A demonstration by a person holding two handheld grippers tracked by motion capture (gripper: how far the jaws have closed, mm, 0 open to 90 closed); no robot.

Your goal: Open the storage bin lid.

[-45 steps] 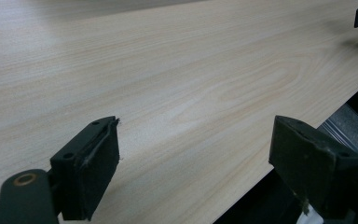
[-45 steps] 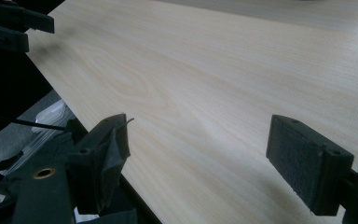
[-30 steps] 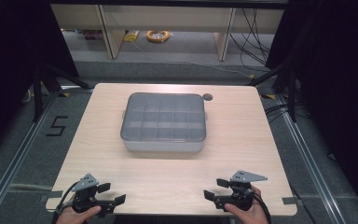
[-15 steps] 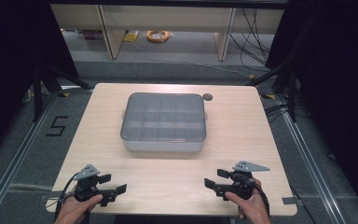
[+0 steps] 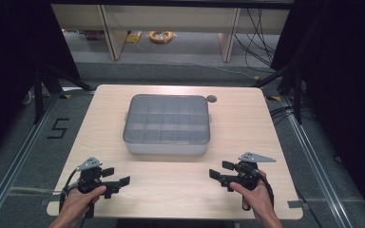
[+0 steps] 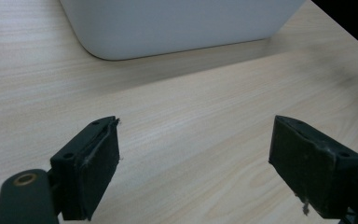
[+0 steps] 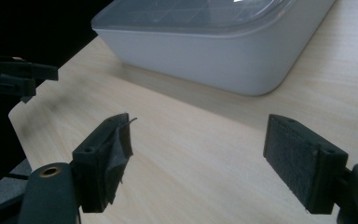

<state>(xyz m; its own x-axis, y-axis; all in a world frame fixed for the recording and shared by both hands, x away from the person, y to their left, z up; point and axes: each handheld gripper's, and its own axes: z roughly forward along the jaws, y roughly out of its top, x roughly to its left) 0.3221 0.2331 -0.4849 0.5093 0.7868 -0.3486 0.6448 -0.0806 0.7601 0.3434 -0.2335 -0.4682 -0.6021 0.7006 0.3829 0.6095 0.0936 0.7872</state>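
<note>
1. A grey compartment box [image 5: 166,124] with a clear lid sits at the middle of the worktop [image 5: 247,128], slightly toward its far edge, well apart from both grippers.
2. From the high view the lid shows a grid of compartments beneath it; what they hold cannot be made out.
3. The right gripper view catches the same box [image 7: 214,51] from low down: its pale rounded wall, the translucent lid on top, and its shadow on the wood.
4. The left gripper view shows just the box's [image 6: 177,23] lower wall and one rounded corner, not the lid.
5. A small dark round spot [image 5: 211,99] lies on the worktop just beyond the box's far right corner, seen from the high view.
6. The left gripper [image 5: 119,176] is held in the person's left hand [image 5: 78,202] near the front left edge; its jaws stand wide apart with bare wood between them, gripping nothing [image 6: 193,170].
7. The right gripper [image 5: 221,170] is held in the right hand [image 5: 254,197] near the front right edge; its jaws are likewise spread wide and empty [image 7: 198,163].
8. The right gripper view also shows the left gripper [image 7: 14,77] far off at the worktop's edge.
9. Past the worktop, the high view shows a grey floor [image 5: 180,71], a painted "5" [image 5: 59,128], a coil of yellow cable [image 5: 160,36] and dark loose cables [image 5: 259,33].
</note>
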